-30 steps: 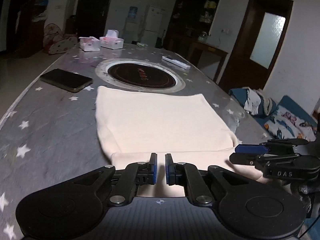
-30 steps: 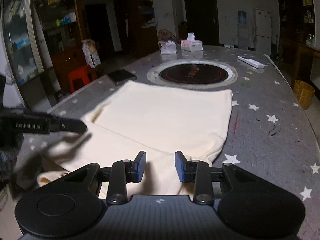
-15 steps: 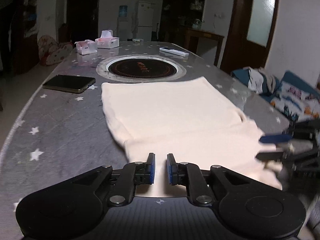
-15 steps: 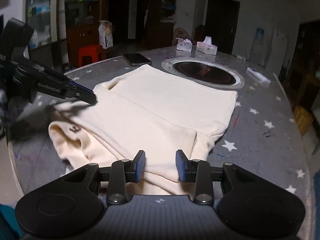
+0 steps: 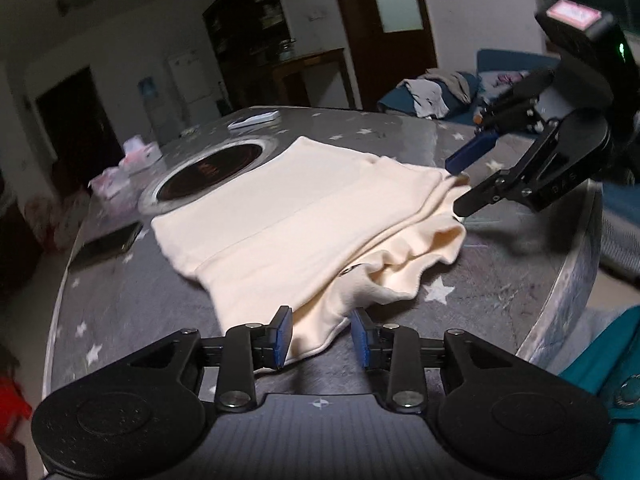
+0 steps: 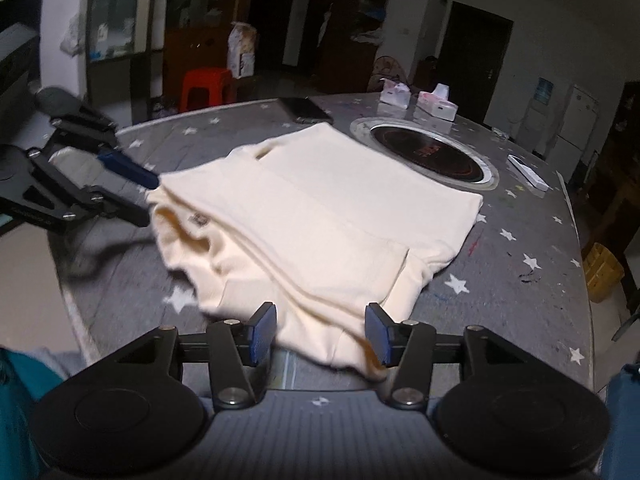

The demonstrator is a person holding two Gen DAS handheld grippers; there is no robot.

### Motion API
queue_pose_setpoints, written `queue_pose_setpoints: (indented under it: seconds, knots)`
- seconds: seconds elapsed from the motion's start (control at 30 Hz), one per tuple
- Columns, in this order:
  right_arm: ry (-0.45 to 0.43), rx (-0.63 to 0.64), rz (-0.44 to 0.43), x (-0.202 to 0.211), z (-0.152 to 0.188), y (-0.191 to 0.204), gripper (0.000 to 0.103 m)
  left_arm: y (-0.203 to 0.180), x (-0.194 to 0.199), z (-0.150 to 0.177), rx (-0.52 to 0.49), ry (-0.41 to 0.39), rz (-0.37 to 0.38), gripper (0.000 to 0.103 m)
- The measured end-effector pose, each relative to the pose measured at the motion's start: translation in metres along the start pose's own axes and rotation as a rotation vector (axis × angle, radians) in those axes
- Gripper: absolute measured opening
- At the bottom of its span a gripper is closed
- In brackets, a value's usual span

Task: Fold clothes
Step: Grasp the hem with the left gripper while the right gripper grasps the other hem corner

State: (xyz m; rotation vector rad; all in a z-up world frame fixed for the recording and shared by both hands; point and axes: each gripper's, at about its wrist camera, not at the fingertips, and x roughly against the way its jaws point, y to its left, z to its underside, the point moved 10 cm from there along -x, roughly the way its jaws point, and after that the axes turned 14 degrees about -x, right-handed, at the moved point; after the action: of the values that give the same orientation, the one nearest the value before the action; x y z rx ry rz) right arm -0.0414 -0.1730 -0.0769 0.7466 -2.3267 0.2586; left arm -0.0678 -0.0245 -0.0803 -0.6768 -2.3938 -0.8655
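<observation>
A cream garment [image 5: 304, 216] lies folded on the grey star-patterned table [image 5: 120, 304], its near end bunched in loose folds. It also shows in the right wrist view [image 6: 328, 208]. My left gripper [image 5: 321, 338] is open at the garment's near left corner, with cloth lying between the jaws but not clamped. My right gripper [image 6: 319, 334] is open at the near right corner, with cloth between its jaws too. Each gripper shows in the other's view, the right one [image 5: 460, 184] and the left one [image 6: 134, 196], both open at the cloth's edge.
A round cooktop inset [image 6: 432, 152] sits in the table beyond the garment. A dark phone [image 6: 306, 110], two tissue boxes [image 6: 436, 106] and a white remote [image 6: 528, 172] lie on the far side. The table's curved edge [image 5: 576, 280] runs close by. A red stool [image 6: 206, 88] stands on the floor.
Both grippers have opened wider and swung outward to opposite near corners of the garment. The near end of the cloth has gone from flat to bunched.
</observation>
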Motion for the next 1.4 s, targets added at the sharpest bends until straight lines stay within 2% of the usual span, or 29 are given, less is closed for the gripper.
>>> queue_pose_setpoints:
  seconds: [0.23,0.3,0.37,0.43,0.63,0.73,0.83,0.9,1.0,1.13,1.17,1.4]
  knots:
    - [0.009,0.105,0.008,0.002,0.014,0.013,0.063,-0.011,-0.014,-0.006,-0.077,-0.043,-0.022,0.035]
    - [0.008,0.132,0.005,0.0,0.016,0.017,0.065,-0.012,-0.015,-0.008,-0.088,-0.056,-0.02,0.029]
    - [0.004,0.156,0.002,-0.002,0.017,0.021,0.065,-0.009,-0.014,-0.009,-0.075,-0.07,-0.018,0.015]
    - [-0.009,0.177,-0.002,-0.005,0.016,0.024,0.066,-0.003,-0.014,-0.012,-0.042,-0.082,-0.015,0.01]
    - [-0.036,0.2,-0.009,-0.015,0.007,0.027,0.065,0.025,-0.018,-0.025,0.095,-0.11,-0.009,0.008]
    - [-0.047,0.196,-0.014,-0.022,0.001,0.027,0.059,0.035,-0.024,-0.03,0.127,-0.119,0.002,0.008]
    - [-0.041,0.17,-0.031,-0.031,-0.005,0.026,0.046,0.037,-0.03,-0.03,0.137,-0.113,0.009,0.008]
    - [-0.027,0.144,-0.049,-0.036,-0.008,0.025,0.028,0.037,-0.029,-0.028,0.13,-0.105,0.012,0.01]
    - [-0.016,0.102,-0.072,-0.037,-0.013,0.023,0.016,0.033,-0.024,-0.02,0.101,-0.095,0.01,0.018]
    - [-0.024,0.035,-0.094,-0.034,-0.023,0.016,0.014,0.026,-0.015,-0.007,0.029,-0.071,-0.015,0.036]
    - [-0.028,0.02,-0.099,-0.033,-0.026,0.015,0.013,0.023,-0.015,-0.004,0.012,-0.062,-0.021,0.038]
    - [-0.06,-0.039,-0.107,-0.03,-0.046,0.008,0.012,0.021,-0.022,0.014,-0.096,-0.01,-0.053,0.038]
